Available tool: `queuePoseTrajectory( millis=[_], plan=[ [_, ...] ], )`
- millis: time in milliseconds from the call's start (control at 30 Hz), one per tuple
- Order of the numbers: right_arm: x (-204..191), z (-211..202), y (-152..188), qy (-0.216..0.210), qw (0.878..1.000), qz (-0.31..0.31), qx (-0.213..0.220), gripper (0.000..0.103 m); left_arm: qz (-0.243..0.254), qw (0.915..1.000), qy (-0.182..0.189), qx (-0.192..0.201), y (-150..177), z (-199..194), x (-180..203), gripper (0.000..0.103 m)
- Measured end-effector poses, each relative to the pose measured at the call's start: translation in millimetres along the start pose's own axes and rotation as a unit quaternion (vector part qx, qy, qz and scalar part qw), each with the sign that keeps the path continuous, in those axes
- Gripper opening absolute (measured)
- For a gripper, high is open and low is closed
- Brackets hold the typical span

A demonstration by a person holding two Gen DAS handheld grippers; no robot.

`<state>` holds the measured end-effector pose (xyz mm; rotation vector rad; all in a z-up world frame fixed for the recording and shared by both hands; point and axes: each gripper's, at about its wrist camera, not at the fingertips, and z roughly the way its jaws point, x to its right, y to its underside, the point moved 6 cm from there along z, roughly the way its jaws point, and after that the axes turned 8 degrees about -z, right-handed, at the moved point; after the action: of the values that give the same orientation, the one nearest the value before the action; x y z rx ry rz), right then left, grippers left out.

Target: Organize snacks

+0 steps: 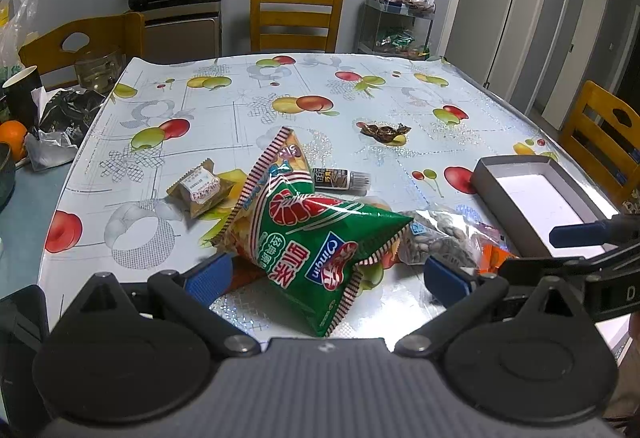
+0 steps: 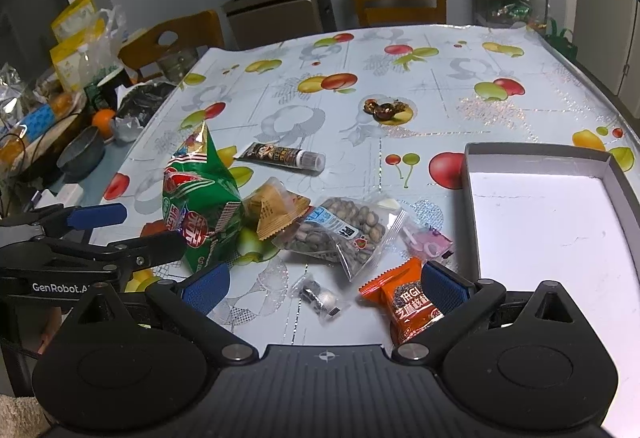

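While both claws gape, one box (image 2: 536,157) waits.

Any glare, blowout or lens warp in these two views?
Left wrist: sparkly glare on the tablecloth, box floor near blown out, door frames bowed by the fisheye. Right wrist: box interior washed white, table edge curved, dark corners.
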<state>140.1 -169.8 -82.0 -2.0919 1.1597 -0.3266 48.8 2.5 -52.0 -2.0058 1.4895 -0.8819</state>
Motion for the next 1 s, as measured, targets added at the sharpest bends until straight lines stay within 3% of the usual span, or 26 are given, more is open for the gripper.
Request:
queuePoseTrajectory(
  millis=[1000],
  plan=[
    [-0.6, -2.9, 1.0, -0.003, 1.000, -0.006, 0.001, 0.103, 0.008, 1.0000, 0.000, 0.002, -0.1, -4.2, 3.5, 0.103]
  ],
)
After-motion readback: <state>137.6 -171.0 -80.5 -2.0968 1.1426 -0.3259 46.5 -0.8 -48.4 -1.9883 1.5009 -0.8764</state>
